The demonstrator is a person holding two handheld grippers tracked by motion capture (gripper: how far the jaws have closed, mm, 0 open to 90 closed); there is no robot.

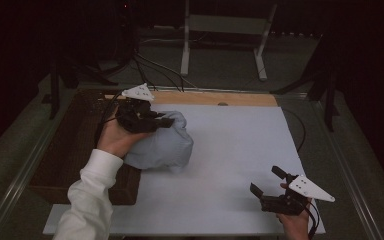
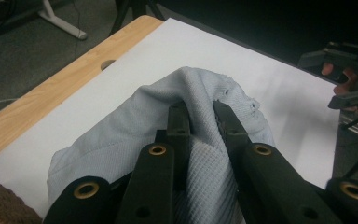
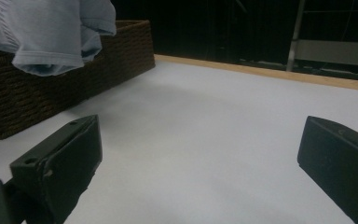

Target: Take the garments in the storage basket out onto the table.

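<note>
A pale blue garment (image 1: pixel 162 145) is pinched by the left gripper (image 1: pixel 166 122) at the table's (image 1: pixel 240 150) left edge, beside the wicker basket (image 1: pixel 67 150). The right gripper (image 1: pixel 270 182) is held wide open and unladen near the front right corner.

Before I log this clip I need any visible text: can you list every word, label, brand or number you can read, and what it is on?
None: no readable text in any view.
The pale blue garment held by the left gripper bears no visible print or tag.
The wicker basket, the white table cover and the right gripper, with its grey plate, carry no readable lettering.
</note>
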